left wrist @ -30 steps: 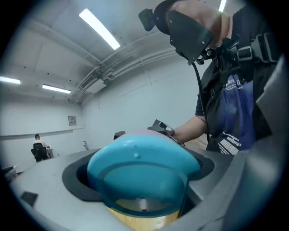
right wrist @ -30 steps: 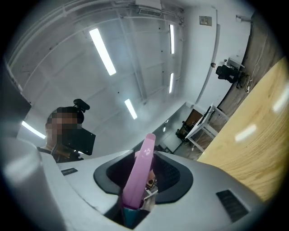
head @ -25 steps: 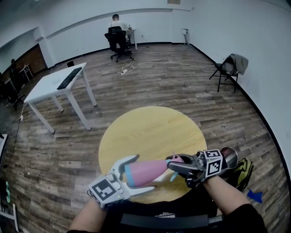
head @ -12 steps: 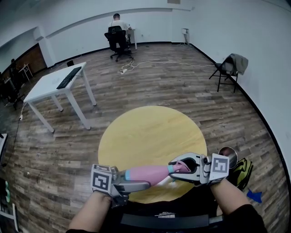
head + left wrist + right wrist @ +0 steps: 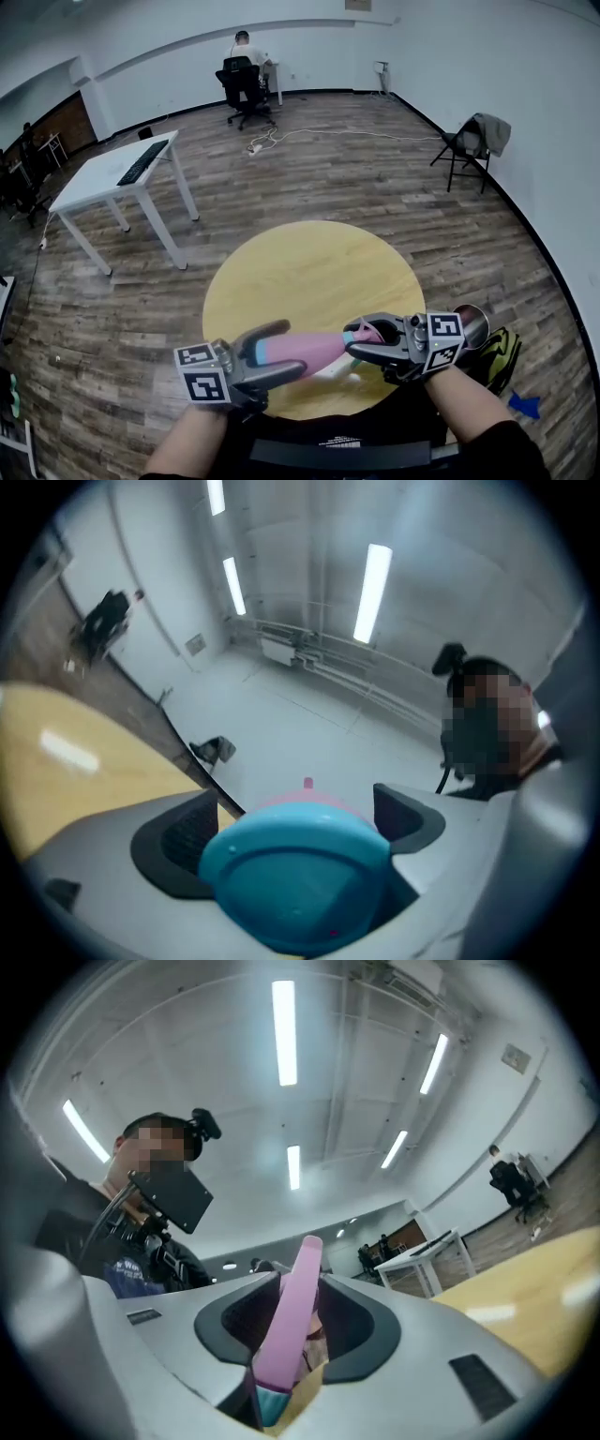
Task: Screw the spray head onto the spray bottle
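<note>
With the left gripper (image 5: 277, 353) clamped on the pink spray bottle (image 5: 314, 349) and the right gripper (image 5: 364, 339) pinching the spray head (image 5: 289, 1321) at the bottle's neck between them, both needed holding coaxial during twisting to avoid cross-threading.

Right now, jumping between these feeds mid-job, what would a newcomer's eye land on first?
The pink spray bottle, held level over the near edge of the round yellow table, stands out first. The left gripper clamps its blue base end; the right gripper grips the pink spray head. Farther back at the left stands a white desk.
</note>
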The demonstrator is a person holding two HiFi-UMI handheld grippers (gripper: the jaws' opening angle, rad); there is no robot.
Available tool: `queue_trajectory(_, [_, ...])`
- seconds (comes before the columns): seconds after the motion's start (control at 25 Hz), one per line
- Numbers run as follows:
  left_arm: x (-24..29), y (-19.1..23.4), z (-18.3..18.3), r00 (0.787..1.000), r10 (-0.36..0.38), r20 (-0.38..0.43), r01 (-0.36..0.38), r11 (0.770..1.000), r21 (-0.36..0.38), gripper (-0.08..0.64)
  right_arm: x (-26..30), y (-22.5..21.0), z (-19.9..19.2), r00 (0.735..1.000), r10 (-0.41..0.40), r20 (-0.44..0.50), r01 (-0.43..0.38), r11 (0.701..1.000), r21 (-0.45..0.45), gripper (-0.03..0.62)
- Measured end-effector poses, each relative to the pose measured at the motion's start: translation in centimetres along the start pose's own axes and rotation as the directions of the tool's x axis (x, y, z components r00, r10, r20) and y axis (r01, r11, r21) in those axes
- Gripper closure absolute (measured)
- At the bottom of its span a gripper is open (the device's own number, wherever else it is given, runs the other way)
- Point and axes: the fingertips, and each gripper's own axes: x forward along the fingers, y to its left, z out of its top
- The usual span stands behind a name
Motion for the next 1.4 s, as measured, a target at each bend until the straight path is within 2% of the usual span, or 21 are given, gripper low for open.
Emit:
queue_trajectory(0.04, [0.0,-0.3,0.1,0.999,0.046,-0.015,-0.044,0.989,0.14,0.028,-0.2,-0.5,-0.1,1.0,-0.008,0.012,0.007,0.998,0.062,0.443])
queue_trajectory(0.08, [0.2,-0.6,-0.2,0.995,0.094,-0.039,-0.079,0.955,0.287,0.029,-0.3,-0.9,-0.3,1.0,-0.014,0.021,0.011,0.993,0.121,0.443])
queue_trajectory(0.12, [0.4,-0.9,-0.7,0.988,0.139,-0.066,-0.097,0.899,0.428,0.028,-0.5,-1.3,-0.5,1.0,-0.016,0.026,0.012,0.985,0.17,0.443])
queue_trajectory(0.2, [0.9,-1.2,-2.0,0.97,0.209,-0.122,-0.08,0.751,0.656,0.029,-0.4,-1.6,-0.9,1.0,-0.011,0.025,0.005,0.972,0.236,0.443])
queue_trajectory(0.24, [1.0,-1.4,-2.7,0.959,0.241,-0.146,-0.057,0.675,0.736,0.028,-0.4,-1.8,-1.2,1.0,-0.007,0.024,0.001,0.965,0.261,0.442])
queue_trajectory(0.32, [0.8,-1.3,-3.8,0.935,0.31,-0.172,-0.026,0.544,0.839,0.029,-0.2,-2.1,-1.5,1.0,-0.004,0.028,-0.005,0.949,0.314,0.442])
queue_trajectory(0.4, [0.4,-1.0,-4.4,0.909,0.38,-0.171,-0.018,0.445,0.896,0.029,-0.3,-2.4,-1.7,0.999,0.0,0.042,-0.015,0.929,0.369,0.443])
queue_trajectory(0.44, [0.2,-0.8,-4.6,0.9,0.404,-0.164,-0.017,0.408,0.913,0.029,-0.3,-2.5,-1.7,0.999,0.002,0.049,-0.021,0.92,0.392,0.443])
queue_trajectory(0.48, [0.2,-0.7,-4.6,0.895,0.417,-0.155,-0.018,0.383,0.924,0.031,-0.4,-2.6,-1.7,0.998,0.005,0.057,-0.028,0.911,0.412,0.443])
queue_trajectory(0.52, [0.2,-0.6,-4.6,0.895,0.422,-0.147,-0.025,0.375,0.927,0.035,-0.5,-2.6,-1.6,0.998,0.006,0.063,-0.032,0.905,0.425,0.443])
queue_trajectory(0.56, [0.3,-0.5,-4.5,0.896,0.419,-0.144,-0.035,0.39,0.92,0.04,-0.5,-2.7,-1.5,0.998,0.001,0.06,-0.027,0.903,0.428,0.443])
queue_trajectory(0.6, [0.4,-0.5,-4.4,0.9,0.409,-0.148,-0.046,0.427,0.903,0.041,-0.5,-2.8,-1.6,0.999,-0.01,0.047,-0.011,0.907,0.42,0.443])
queue_trajectory(0.72, [1.0,-0.7,-3.8,0.936,0.317,-0.154,-0.068,0.592,0.803,0.046,-0.3,-3.1,-2.5,0.997,-0.067,-0.026,0.072,0.936,0.344,0.446])
queue_trajectory(0.84, [0.8,-0.4,-3.5,0.951,0.265,-0.159,-0.097,0.742,0.663,0.048,-0.1,-2.8,-2.8,0.995,-0.084,-0.054,0.095,0.963,0.252,0.446])
queue_trajectory(0.96, [0.2,0.2,-2.7,0.972,0.173,-0.157,-0.098,0.912,0.399,0.048,0.0,-2.0,-2.3,0.996,-0.067,-0.051,0.074,0.985,0.157,0.446])
queue_trajectory(1.0, [0.1,0.4,-2.4,0.98,0.137,-0.145,-0.089,0.951,0.297,0.048,0.1,-1.7,-2.1,0.997,-0.06,-0.053,0.066,0.991,0.117,0.446])
queue_trajectory(1.04, [0.0,0.5,-2.2,0.986,0.103,-0.132,-0.076,0.977,0.197,0.048,0.1,-1.2,-1.9,0.997,-0.053,-0.057,0.057,0.996,0.074,0.446])
queue_trajectory(1.12, [-0.1,0.9,-2.4,0.993,0.038,-0.108,-0.037,0.999,0.006,0.048,0.1,-0.3,-1.7,0.997,-0.035,-0.067,0.034,0.999,-0.018,0.446])
queue_trajectory(1.2, [-0.2,1.2,-2.8,0.995,-0.025,-0.092,0.009,0.986,-0.168,0.048,0.1,0.5,-1.6,0.997,-0.017,-0.082,0.008,0.995,-0.104,0.446])
queue_trajectory(1.28, [-0.2,1.2,-3.3,0.992,-0.084,-0.092,0.051,0.948,-0.315,0.048,0.0,1.2,-1.8,0.995,0.004,-0.102,-0.021,0.985,-0.171,0.446])
queue_trajectory(1.4, [-0.1,1.0,-4.2,0.983,-0.157,-0.094,0.096,0.88,-0.465,0.048,-0.1,2.2,-2.2,0.99,0.028,-0.137,-0.059,0.971,-0.231,0.446])
